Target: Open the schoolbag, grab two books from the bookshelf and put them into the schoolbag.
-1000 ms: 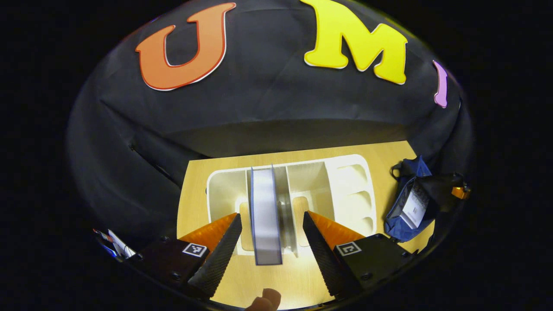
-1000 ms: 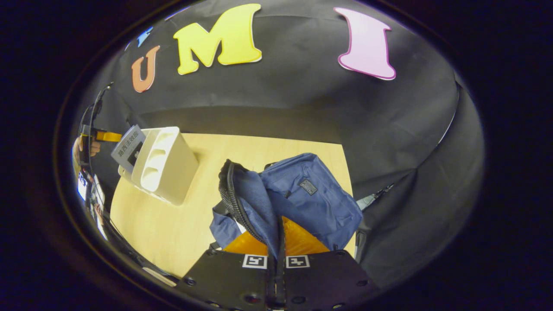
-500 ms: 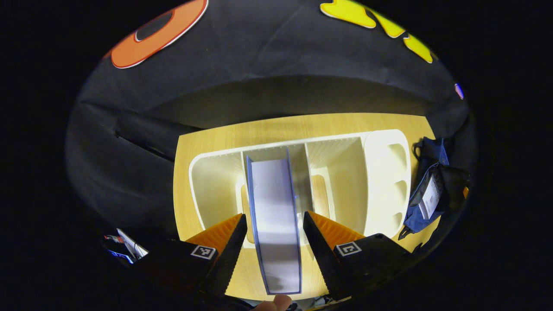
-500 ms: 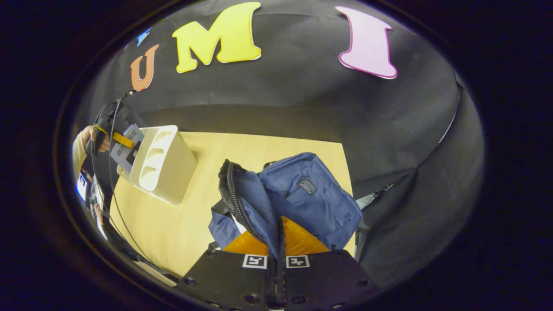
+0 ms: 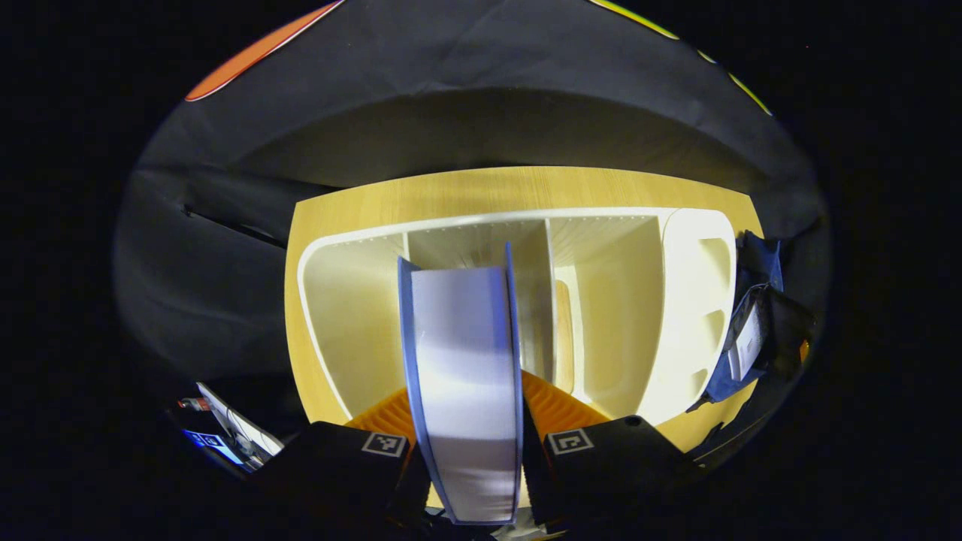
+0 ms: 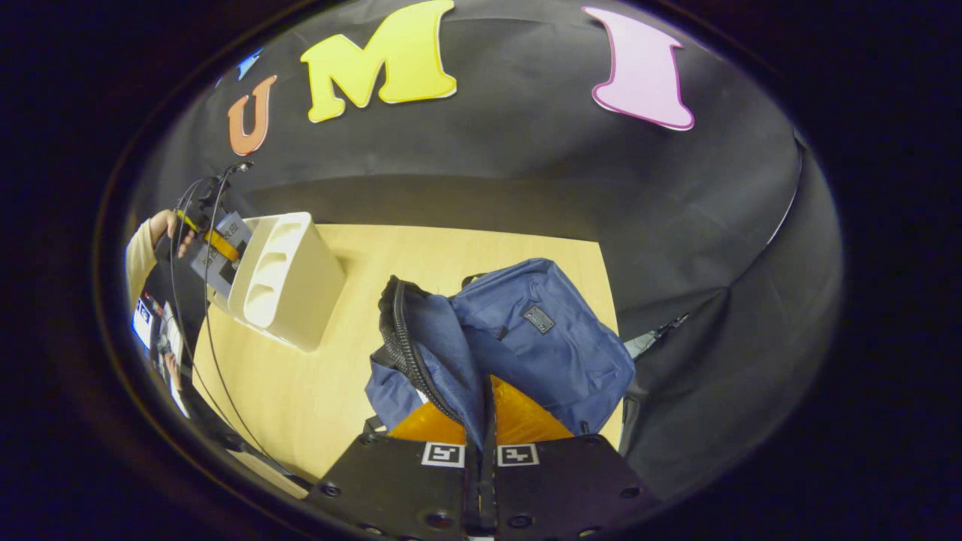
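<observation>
A book (image 5: 462, 323) with blue covers and a white page edge stands in the middle slot of the cream bookshelf (image 5: 624, 300). My left gripper (image 5: 466, 383) is shut on it, one finger on each cover. The blue schoolbag (image 5: 721, 383) lies right of the shelf with another book (image 5: 744, 338) showing inside it. In the right gripper view my right gripper (image 6: 481, 421) is shut on the flap edge (image 6: 428, 346) of the schoolbag (image 6: 549, 346) and holds it up. Far left in that view, the left gripper (image 6: 214, 242) and a hand (image 6: 161, 225) are at the bookshelf (image 6: 289, 285).
Shelf and bag stand on a light wooden table (image 6: 301, 398) hemmed in by black cloth walls behind and to the right. Cables (image 6: 203, 323) hang from the left gripper over the table's left edge. The shelf's outer slots (image 5: 353, 315) hold no books.
My left gripper has moved forward over the book and its fingers have shut on the covers. The right gripper has kept its hold on the bag's flap, almost still.
</observation>
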{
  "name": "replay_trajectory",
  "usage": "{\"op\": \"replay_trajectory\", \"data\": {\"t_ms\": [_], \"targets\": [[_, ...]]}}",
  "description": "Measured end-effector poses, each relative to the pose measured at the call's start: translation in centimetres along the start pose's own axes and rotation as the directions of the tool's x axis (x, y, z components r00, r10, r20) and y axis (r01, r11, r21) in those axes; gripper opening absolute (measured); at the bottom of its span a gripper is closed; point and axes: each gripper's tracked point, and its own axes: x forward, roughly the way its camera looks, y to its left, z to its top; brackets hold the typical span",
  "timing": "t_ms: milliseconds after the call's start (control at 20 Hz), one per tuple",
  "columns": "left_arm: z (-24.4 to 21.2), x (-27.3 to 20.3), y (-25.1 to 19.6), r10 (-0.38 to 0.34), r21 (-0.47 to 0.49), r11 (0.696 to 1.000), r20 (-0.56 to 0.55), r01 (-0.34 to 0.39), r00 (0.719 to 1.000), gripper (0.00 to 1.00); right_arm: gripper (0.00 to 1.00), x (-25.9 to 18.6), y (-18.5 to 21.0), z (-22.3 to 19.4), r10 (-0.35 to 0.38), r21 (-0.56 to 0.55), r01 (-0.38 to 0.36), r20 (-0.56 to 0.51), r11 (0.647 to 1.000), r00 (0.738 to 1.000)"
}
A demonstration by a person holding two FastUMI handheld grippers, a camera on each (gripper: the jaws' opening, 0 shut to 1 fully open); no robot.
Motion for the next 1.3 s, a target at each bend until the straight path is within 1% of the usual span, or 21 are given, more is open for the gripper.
{"op": "replay_trajectory", "data": {"t_ms": [50,150,400,750,800,850,950,1100,1200,1250,1300], "targets": [[-0.3,-0.3,-0.3,-0.012,-0.006,1.0,-0.01,0.012,1.0,0.5,0.02,-0.1,0.0,0.0,0.002,0.001,-0.002,0.0,1.0,1.0],[-0.5,-1.0,-0.5,-0.017,-0.018,1.0,0.004,0.017,1.0,0.49,0.01,-0.1,0.1,-0.3,0.008,-0.004,-0.008,0.0,1.0,1.0],[-2.4,-5.0,-0.7,-0.019,-0.058,0.998,0.063,0.023,0.998,0.48,0.02,-0.4,-0.1,-0.5,0.027,0.003,-0.027,0.014,1.0,1.0],[-8.4,-12.0,-1.3,-0.024,-0.113,0.993,0.142,0.04,0.99,0.48,0.01,-0.4,-0.2,-1.6,0.068,0.006,-0.068,0.029,0.998,0.997],[-9.4,-12.5,-1.7,-0.027,-0.119,0.992,0.158,0.047,0.987,0.53,0.01,-0.6,-0.1,-1.9,0.083,0.017,-0.084,0.031,0.996,0.996],[-10.6,-12.7,-1.9,-0.032,-0.121,0.991,0.166,0.053,0.986,0.48,0.01,-0.7,-0.1,-1.9,0.083,0.008,-0.084,0.037,0.996,0.996],[-13.5,-13.2,-2.6,-0.042,-0.128,0.99,0.159,0.062,0.986,0.48,0.02,-0.9,-0.3,-2.2,0.089,-0.013,-0.088,0.043,0.996,0.995],[-16.5,-13.7,-4.2,-0.056,-0.149,0.985,0.183,0.084,0.981,0.48,0.01,-0.6,0.0,-2.7,0.109,-0.026,-0.108,0.036,0.994,0.993],[-18.6,-13.8,-6.2,-0.104,-0.174,0.975,0.188,0.138,0.977,0.48,0.01,-0.5,0.2,-2.9,0.129,-0.017,-0.128,0.032,0.992,0.991],[-19.5,-13.9,-7.0,-0.125,-0.18,0.971,0.186,0.159,0.974,0.48,0.01,-0.6,0.1,-2.9,0.125,-0.021,-0.124,0.036,0.992,0.992],[-20.2,-13.7,-7.5,-0.135,-0.186,0.968,0.189,0.17,0.973,0.48,0.01,-0.6,0.4,-2.8,0.131,-0.026,-0.13,0.039,0.991,0.991]]}}
